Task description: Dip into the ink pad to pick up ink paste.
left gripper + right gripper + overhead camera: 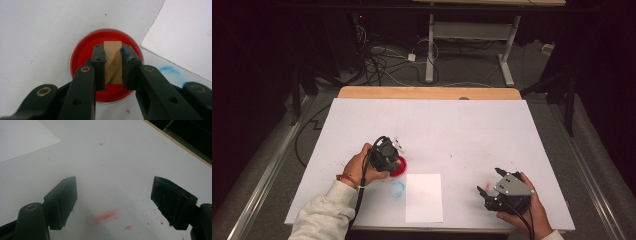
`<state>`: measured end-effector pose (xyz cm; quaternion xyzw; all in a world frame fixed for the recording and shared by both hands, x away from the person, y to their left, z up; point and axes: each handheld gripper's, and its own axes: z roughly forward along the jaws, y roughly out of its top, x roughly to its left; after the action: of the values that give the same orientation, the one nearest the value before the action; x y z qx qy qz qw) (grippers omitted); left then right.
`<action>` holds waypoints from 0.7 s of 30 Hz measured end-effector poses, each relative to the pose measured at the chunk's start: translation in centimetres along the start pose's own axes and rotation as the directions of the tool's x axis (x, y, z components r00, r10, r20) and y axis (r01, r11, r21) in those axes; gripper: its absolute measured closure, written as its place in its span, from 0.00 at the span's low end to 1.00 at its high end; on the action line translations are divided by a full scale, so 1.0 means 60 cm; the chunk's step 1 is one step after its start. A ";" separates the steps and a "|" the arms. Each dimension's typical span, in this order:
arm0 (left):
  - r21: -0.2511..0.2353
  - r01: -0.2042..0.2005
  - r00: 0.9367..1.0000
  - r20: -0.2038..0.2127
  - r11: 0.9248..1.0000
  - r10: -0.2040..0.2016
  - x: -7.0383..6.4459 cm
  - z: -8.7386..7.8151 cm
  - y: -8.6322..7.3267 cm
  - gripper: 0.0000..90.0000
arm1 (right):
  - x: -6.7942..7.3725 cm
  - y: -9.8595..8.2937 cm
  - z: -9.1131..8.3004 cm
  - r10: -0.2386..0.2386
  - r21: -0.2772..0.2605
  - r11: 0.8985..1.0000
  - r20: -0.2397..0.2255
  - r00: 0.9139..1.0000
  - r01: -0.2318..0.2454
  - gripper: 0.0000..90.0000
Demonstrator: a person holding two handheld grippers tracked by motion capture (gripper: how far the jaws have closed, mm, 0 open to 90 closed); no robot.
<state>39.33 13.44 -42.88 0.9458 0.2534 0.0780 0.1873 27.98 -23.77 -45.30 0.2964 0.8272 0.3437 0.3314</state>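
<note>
Nearest the person, the right gripper [493,192] rests at the table's near right edge with its jaws spread wide and nothing between them; its own view looks over bare white tabletop [120,160] flecked with red paint smudges [108,215]. Just left of it lies a white sheet of paper [424,197], seemingly the surface waiting to be printed, and beside the sheet's upper left corner is a faint blue paint ring [397,189] on the table. A little farther in, the left gripper [113,62] points steeply down, its jaws clenched on a small wooden block [113,53], which stands in the round dish of red paint [82,52], just beyond the paper's corner. From the high view the left gripper [387,152] covers most of that red dish [401,167]. The step in hand looks like loading the block's lower face with red paint. To do it well, I would keep the block square to the dish floor so the whole face wets evenly, press lightly rather than grind, and then lift straight up so no drip trails across the table. The grip should stay firm, since a block slipping in the jaws would tilt and smear. Beyond the work area the white board runs back to a wooden table edge [429,92].
</note>
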 end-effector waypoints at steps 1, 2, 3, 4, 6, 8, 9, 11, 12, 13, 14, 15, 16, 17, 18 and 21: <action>-0.015 0.001 1.000 0.000 1.000 -0.001 0.000 -0.005 -0.001 0.82 | 0.000 0.000 0.000 0.002 -0.001 1.000 0.002 1.000 -0.002 0.24; -0.030 0.002 1.000 -0.002 1.000 -0.002 0.000 -0.011 -0.002 0.82 | -0.001 0.000 0.000 0.003 -0.001 1.000 0.003 1.000 -0.003 0.24; -0.040 0.005 1.000 0.004 0.999 -0.004 0.000 -0.016 -0.003 0.81 | -0.001 0.000 -0.001 0.003 -0.003 1.000 0.003 1.000 -0.003 0.24; -0.050 0.003 1.000 0.004 0.999 -0.003 -0.001 -0.021 -0.004 0.82 | -0.002 0.000 0.000 0.003 -0.003 1.000 0.003 1.000 -0.003 0.24; -0.083 0.016 1.000 0.008 0.996 -0.016 -0.002 -0.033 -0.008 0.82 | -0.002 0.001 0.000 0.003 -0.002 1.000 0.001 1.000 -0.003 0.24; -0.112 0.020 1.000 0.007 0.993 -0.019 -0.001 -0.043 -0.012 0.82 | -0.002 0.002 0.002 0.008 -0.004 1.000 0.000 1.000 -0.008 0.24; -0.116 0.016 1.000 0.014 0.993 -0.015 -0.001 -0.047 -0.013 0.81 | -0.002 0.003 0.003 0.008 -0.002 1.000 0.000 1.000 -0.008 0.24; -0.124 0.011 1.000 0.020 0.992 -0.009 -0.001 -0.050 -0.016 0.82 | -0.002 0.003 0.004 0.007 0.001 1.000 -0.002 1.000 -0.007 0.24; -0.130 0.012 1.000 0.021 0.991 -0.009 -0.001 -0.051 -0.017 0.82 | -0.003 0.003 0.005 0.005 0.001 1.000 -0.002 1.000 -0.005 0.24; -0.134 0.014 1.000 0.027 0.991 -0.010 0.000 -0.052 -0.018 0.81 | -0.003 0.003 0.005 0.007 0.003 1.000 -0.001 1.000 -0.007 0.24; -0.139 0.015 0.999 0.031 0.990 -0.011 0.002 -0.053 -0.019 0.82 | -0.003 0.003 0.005 0.008 0.003 1.000 0.000 1.000 -0.008 0.24; -0.145 0.018 0.999 0.033 0.989 -0.013 0.002 -0.054 -0.019 0.82 | -0.003 0.003 0.005 0.008 0.003 1.000 0.001 1.000 -0.008 0.24; -0.146 0.017 0.999 0.031 0.989 -0.012 0.002 -0.055 -0.020 0.82 | -0.003 0.003 0.005 0.007 0.003 1.000 0.000 1.000 -0.007 0.24; -0.146 0.016 1.000 0.028 0.989 -0.012 0.002 -0.056 -0.020 0.81 | -0.003 0.002 0.005 0.007 0.003 1.000 0.000 1.000 -0.007 0.24; -0.149 0.013 1.000 0.025 0.989 -0.010 0.001 -0.058 -0.020 0.81 | -0.003 0.002 0.004 0.006 0.003 1.000 0.002 1.000 -0.006 0.24; -0.154 0.006 1.000 0.020 0.988 -0.003 -0.003 -0.063 -0.019 0.82 | -0.004 0.001 0.003 0.009 0.004 1.000 0.004 1.000 -0.009 0.24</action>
<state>37.74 15.46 -39.89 0.9287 0.2468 0.0875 0.2625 28.29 -23.86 -45.28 0.3016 0.8257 0.3432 0.3308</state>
